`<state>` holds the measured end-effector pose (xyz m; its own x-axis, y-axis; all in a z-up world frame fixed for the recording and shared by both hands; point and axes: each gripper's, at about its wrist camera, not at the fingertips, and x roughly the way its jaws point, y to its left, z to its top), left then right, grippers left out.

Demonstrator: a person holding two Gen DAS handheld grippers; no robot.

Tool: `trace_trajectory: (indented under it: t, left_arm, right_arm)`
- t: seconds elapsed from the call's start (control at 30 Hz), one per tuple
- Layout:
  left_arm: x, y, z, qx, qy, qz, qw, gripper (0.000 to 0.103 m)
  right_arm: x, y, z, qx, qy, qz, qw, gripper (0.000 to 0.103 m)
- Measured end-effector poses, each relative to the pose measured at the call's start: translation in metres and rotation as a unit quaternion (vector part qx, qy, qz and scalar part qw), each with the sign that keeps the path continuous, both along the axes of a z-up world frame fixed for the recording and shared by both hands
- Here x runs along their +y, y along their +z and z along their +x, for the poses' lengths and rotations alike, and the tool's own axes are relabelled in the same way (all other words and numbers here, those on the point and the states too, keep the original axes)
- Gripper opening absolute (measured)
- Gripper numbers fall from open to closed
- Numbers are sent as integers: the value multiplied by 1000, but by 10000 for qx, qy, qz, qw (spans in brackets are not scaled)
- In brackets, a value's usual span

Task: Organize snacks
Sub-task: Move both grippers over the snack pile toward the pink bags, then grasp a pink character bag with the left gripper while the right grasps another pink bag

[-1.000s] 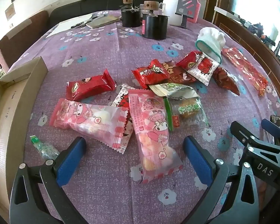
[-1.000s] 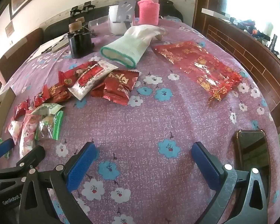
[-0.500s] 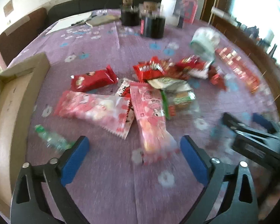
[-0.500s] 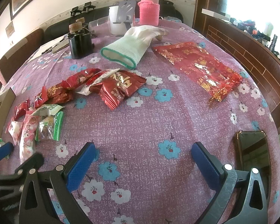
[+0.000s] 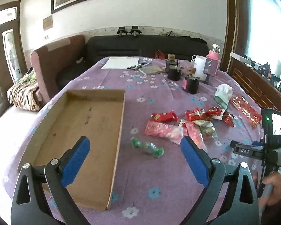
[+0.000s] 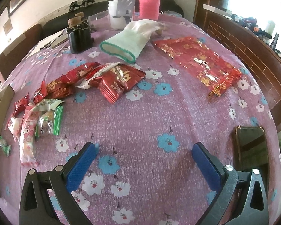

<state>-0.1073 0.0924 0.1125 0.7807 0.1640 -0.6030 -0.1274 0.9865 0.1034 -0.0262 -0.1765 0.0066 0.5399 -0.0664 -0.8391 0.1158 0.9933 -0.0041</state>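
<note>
Holding: both your grippers hang empty above the purple flowered tablecloth, so by my reading you stand at the outset of sorting, with nothing yet collected.
Left gripper: jaws spread wide, gripping nothing; it is raised and looks down over the right wall of the shallow brown cardboard tray.
Right gripper: jaws likewise wide apart and empty, low over bare cloth, well apart from any snack.
Tray: it lies on the table's left side and shows only its bare floor, no snack inside.
Snacks: the loose heap of red, pink and green wrapped snack packets lies to the right of the tray, apart from it.
Nearest piece: the small green twisted-wrapper candy lies alone between the tray wall and the heap, close under your left gripper.
Pink pouches: two long pink cartoon-printed pouches sit at the heap's near edge.
Right-hand pieces: the dark red foil packet with gold lettering rests ahead of your right gripper, beside the white knitted glove with a green cuff.
Stray item: the black smartphone lies just right of your right gripper.
Next move: I judge you should lower the left gripper over the green candy, close on its body, then carry it across the wall into the tray.
</note>
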Motion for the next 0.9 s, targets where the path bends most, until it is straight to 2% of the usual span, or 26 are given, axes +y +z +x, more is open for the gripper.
trace_trajectory:
  t: [0.03, 0.13, 0.2, 0.27, 0.37, 0.5, 0.6, 0.67, 0.7, 0.73, 0.87, 0.9]
  left_arm:
    - [-1, -1, -2, 43, 17, 82, 10000, 98]
    - [5, -1, -7, 148, 28, -27, 9999, 98]
    - [19, -2, -15, 146, 24, -358, 9992, 98]
    - [36, -3, -21, 21, 61, -913, 9958, 98]
    - [54, -7, -23, 25, 223, -1373, 9903, 98]
    - [60, -10, -24, 58, 108, -1350, 9908, 98]
    - [66, -10, -29, -67, 26, -1549, 9879, 98]
    - [71, -9, -31, -116, -5, -1680, 9857, 98]
    - [73, -9, -32, -148, -15, -1687, 9856, 98]
    - [73, -8, -33, -170, -37, -1640, 9863, 98]
    - [71, -9, -32, -118, -208, -1526, 9880, 98]
    - [70, -10, -31, -87, -272, -1530, 9878, 98]
  right_arm:
    - [0, 0, -1, 13, 33, -6, 10000, 103]
    - [1, 0, -4, -15, 177, -71, 9998, 103]
    - [2, 2, -8, 4, 212, -166, 9996, 103]
    - [8, 6, -15, -53, 277, -407, 9988, 103]
    - [17, 22, -32, -549, 558, -368, 9963, 103]
    - [31, 50, -44, -1259, 912, -74, 9878, 103]
    - [54, 59, -34, -1219, 1321, 142, 9836, 102]
    - [70, 57, -29, -1027, 1646, 372, 9803, 90]
    - [79, 55, -26, -884, 1821, 512, 9780, 77]
    - [91, 51, -20, -678, 2025, 727, 9742, 70]
    - [120, 38, -7, -451, 2177, 811, 9716, 68]
    - [127, 34, -2, -400, 2128, 752, 9734, 64]
